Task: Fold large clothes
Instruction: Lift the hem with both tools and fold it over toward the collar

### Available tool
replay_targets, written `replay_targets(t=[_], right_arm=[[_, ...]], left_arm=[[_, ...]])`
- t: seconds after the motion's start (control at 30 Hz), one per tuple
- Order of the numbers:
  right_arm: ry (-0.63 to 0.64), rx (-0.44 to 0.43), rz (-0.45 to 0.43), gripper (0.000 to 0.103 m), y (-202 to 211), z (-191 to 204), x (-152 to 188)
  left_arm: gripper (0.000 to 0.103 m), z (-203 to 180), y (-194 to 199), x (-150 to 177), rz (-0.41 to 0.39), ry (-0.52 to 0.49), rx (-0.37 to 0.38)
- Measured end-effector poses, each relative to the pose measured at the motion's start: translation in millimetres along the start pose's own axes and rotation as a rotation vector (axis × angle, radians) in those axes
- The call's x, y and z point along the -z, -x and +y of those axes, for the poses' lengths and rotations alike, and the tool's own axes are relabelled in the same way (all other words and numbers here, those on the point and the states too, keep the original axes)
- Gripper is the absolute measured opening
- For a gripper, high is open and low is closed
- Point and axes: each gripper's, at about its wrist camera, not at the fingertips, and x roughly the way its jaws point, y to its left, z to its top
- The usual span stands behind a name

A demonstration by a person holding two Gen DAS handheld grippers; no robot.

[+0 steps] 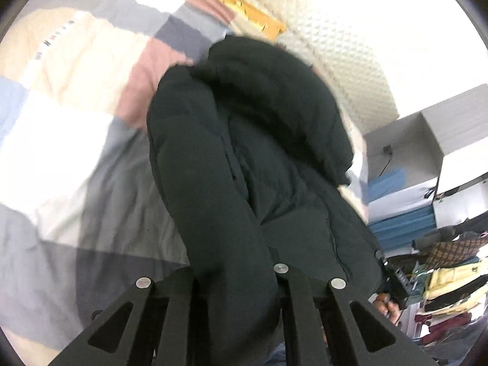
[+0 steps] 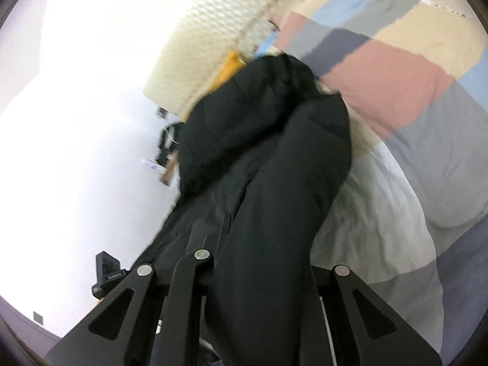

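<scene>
Left wrist view: patchwork quilt (image 1: pixel 76 97) fills 9 to 11 o'clock. Black padded jacket (image 1: pixel 244 158) dominates centre, running from 12 down to 6, where a thick fold passes between the fingers of the left gripper (image 1: pixel 238 274). Jaws narrow, clamped on the cloth. Boxes (image 1: pixel 427 158) at 3 o'clock, stacked clothes (image 1: pixel 448 283) at 4. A hand (image 1: pixel 387 305) shows at 5, partly hidden.

Right wrist view: bright wall at 9 o'clock, small dark device (image 2: pixel 106 274) at 8. The jacket (image 2: pixel 268 167) runs from centre to 6, a roll of it pinched in the right gripper (image 2: pixel 265 262), jaws also narrow. Quilt (image 2: pixel 396 76) at 1 to 4.

Judgement: the step in hand looks like lifting the jacket off the bed by two gripped edges, before laying it flat. Next move likely needs both grips kept firm and the hands spread apart, so the bulky cloth hangs open rather than bunched.
</scene>
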Motion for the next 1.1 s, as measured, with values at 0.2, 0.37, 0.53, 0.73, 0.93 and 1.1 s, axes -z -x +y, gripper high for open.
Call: replay_targets(t=[0.2, 0.37, 0.53, 0.73, 0.93, 1.1], right_arm=[[-0.006, -0.053, -0.062, 0.013, 35.8, 15.8, 2.7], [0.037, -0.091, -0.101, 0.013, 64.6, 41.7, 12.4], [0.09, -0.13, -0.183, 0.013, 104.5, 75.5, 30.0], [0.203, -0.148, -0.267, 0.013, 148.7, 126.1, 57.7], [0.301, -0.139, -0.279, 0.013, 190.0, 169.2, 79.0], [0.297, -0.126, -0.323, 0.013, 200.7, 180.1, 83.7]], left_arm=[[0.01, -31.9, 66.0, 13.6, -0.046, -0.074, 0.002], [0.01, -61.2, 114.6, 30.1, -0.075, -0.153, -0.011], [0.01, -87.1, 158.0, 56.9, -0.107, -0.192, -0.01], [0.01, -110.0, 226.6, 87.1, -0.169, -0.251, 0.022], [0.01, -119.8, 269.8, 111.8, -0.191, -0.287, 0.034], [0.011, -127.4, 275.3, 115.9, -0.166, -0.347, 0.036]])
